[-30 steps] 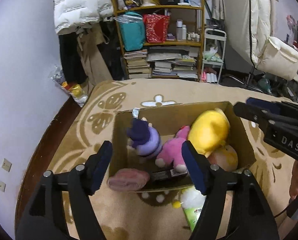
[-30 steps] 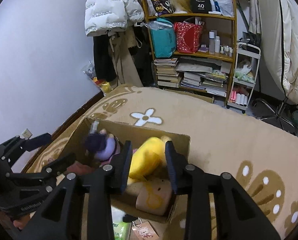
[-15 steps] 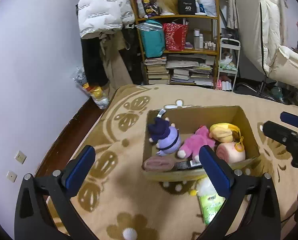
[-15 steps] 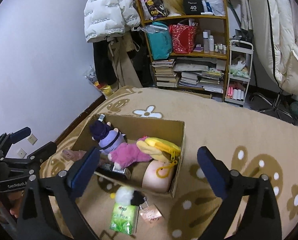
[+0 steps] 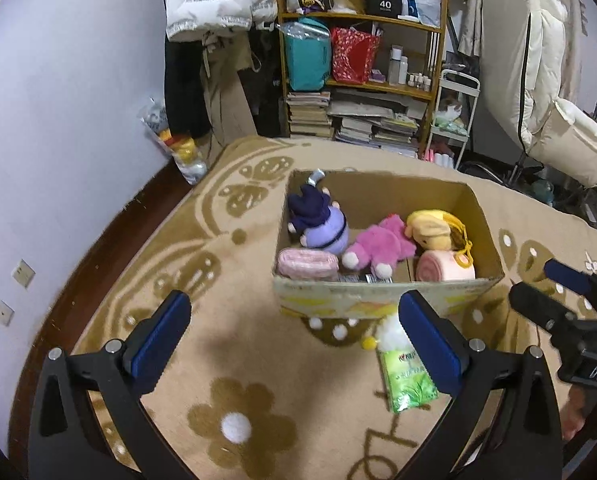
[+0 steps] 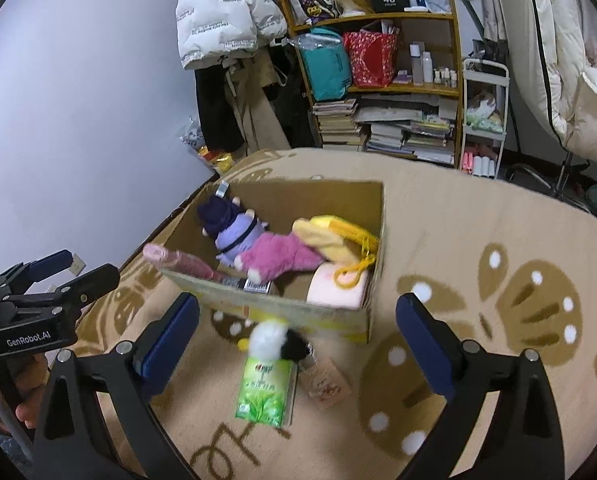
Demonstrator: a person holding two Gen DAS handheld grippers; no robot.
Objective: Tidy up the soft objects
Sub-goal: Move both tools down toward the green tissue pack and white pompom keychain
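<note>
A cardboard box [image 5: 382,300] [image 6: 282,304] stands on the patterned rug. In it lie a purple plush doll [image 5: 322,224] [image 6: 230,228], a pink plush [image 5: 378,244] [image 6: 282,256], a yellow plush pouch [image 5: 434,230] [image 6: 338,236], a pink roll [image 5: 444,268] [image 6: 338,290] and a pink folded cloth [image 5: 306,262] [image 6: 178,260]. A white-and-black fluffy toy [image 6: 274,338] [image 5: 388,332] and a green tissue pack [image 6: 264,390] [image 5: 408,376] lie on the rug in front of the box. My left gripper [image 5: 294,340] and right gripper [image 6: 298,332] are open and empty, held back from the box.
A small tan card [image 6: 324,384] lies beside the tissue pack. A wooden shelf [image 5: 362,80] with books and bags stands behind the rug, with hung coats [image 5: 214,0], a white cart [image 5: 452,120] and a chair [image 5: 562,136]. The wall [image 5: 58,140] is at left.
Both grippers opened wide and pulled back and up from the box. The yellow plush that the right gripper held now lies in the box.
</note>
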